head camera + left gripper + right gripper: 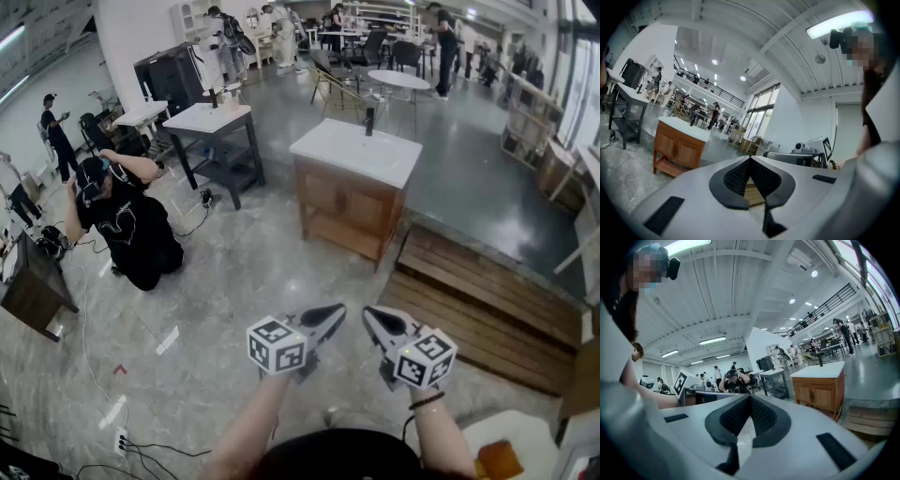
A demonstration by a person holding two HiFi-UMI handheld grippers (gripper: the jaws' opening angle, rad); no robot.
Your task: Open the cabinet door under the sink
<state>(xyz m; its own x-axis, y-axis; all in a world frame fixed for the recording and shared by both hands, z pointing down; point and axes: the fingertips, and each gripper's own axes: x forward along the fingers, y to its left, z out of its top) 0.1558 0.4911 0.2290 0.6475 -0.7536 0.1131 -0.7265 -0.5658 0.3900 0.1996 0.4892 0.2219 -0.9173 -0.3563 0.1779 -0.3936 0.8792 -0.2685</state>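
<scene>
One slatted wooden platform (487, 300) lies just right of the sink cabinet (375, 161), whose door (336, 202) is closed. A kneeling person (127, 230) is left of the cabinet. Well short of it, I hold my left gripper (330, 316) and right gripper (373, 319), both pressed together and empty.
</scene>
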